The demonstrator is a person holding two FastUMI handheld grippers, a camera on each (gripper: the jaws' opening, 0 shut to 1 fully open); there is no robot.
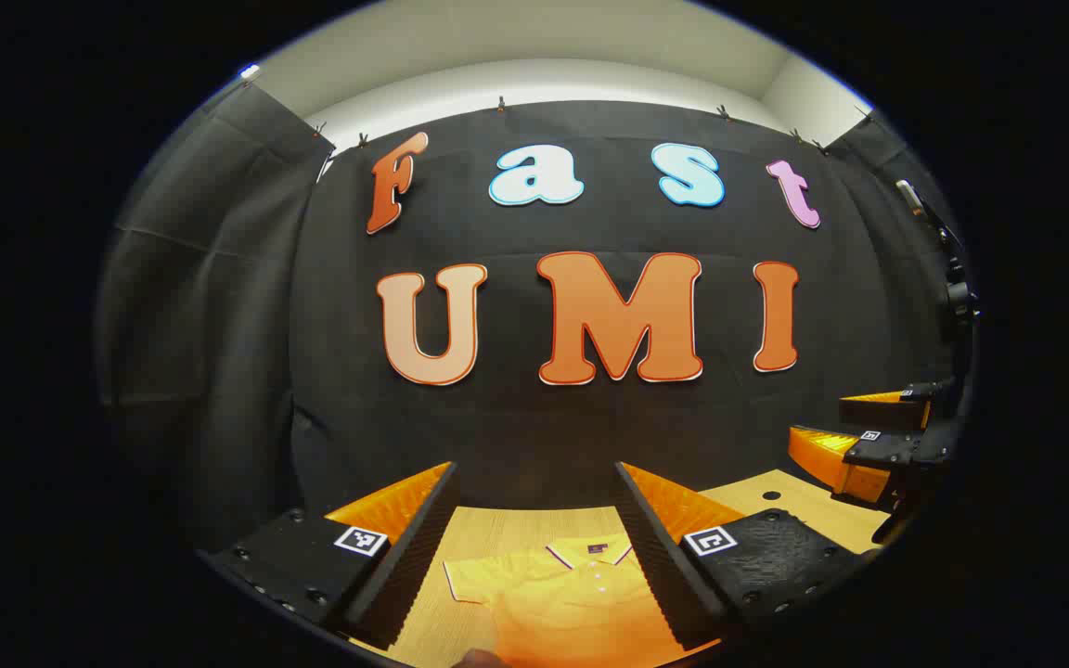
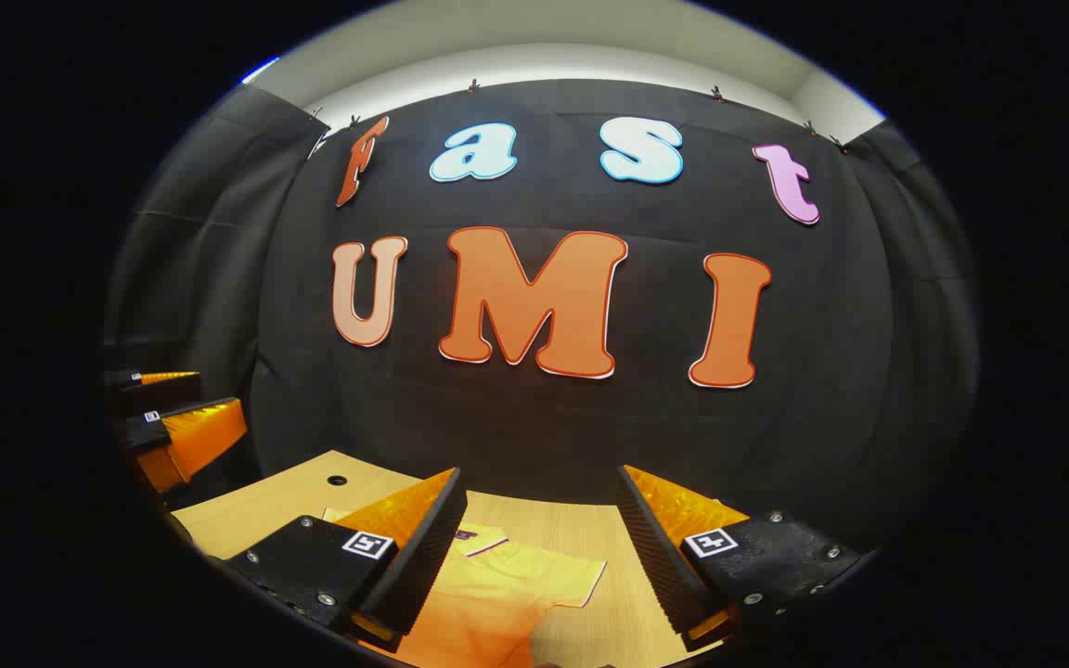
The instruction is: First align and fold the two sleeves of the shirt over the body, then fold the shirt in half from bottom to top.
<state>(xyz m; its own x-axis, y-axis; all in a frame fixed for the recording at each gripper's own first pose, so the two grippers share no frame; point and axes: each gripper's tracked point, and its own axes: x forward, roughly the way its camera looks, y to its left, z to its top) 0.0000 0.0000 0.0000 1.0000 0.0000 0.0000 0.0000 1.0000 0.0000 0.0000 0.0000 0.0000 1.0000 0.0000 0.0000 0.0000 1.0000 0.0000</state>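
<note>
Item: yellow polo shirt [image 1: 572, 594], lying flat on a light wooden table [image 1: 516, 529]. In the left gripper view it sits at the bottom centre of the frame, collar with dark piping toward the far edge, button placket visible, one short sleeve [image 1: 470, 580] spread toward the lower left. In the right gripper view the same shirt [image 2: 497, 594] appears at bottom centre, with the opposite sleeve [image 2: 572, 580] spread toward the lower right and the collar partly behind the near finger.

Left gripper [image 1: 534, 547]: fingers spread wide at the bottom of its own view, nothing between them, held above the table with the shirt seen through the gap. It appears again at the left edge of the right gripper view [image 2: 168, 422], raised off the table, jaws apart and empty.

Right gripper [image 2: 539, 547]: fingers likewise wide apart at the bottom of its own view, holding nothing, above the shirt. It also shows at the right edge of the left gripper view [image 1: 855, 436], lifted clear of the table, jaws parted and empty.

Surface: pale wood-grain tabletop with a small round hole, seen at lower right in the left gripper view [image 1: 771, 495] and at lower left in the right gripper view.

Room: black cloth wall [image 2: 534, 417] clipped along its top edge, a pale ceiling band [image 2: 553, 37] above, a mounted device on a stand [image 1: 952, 288] at the right edge of the left gripper view.
</note>
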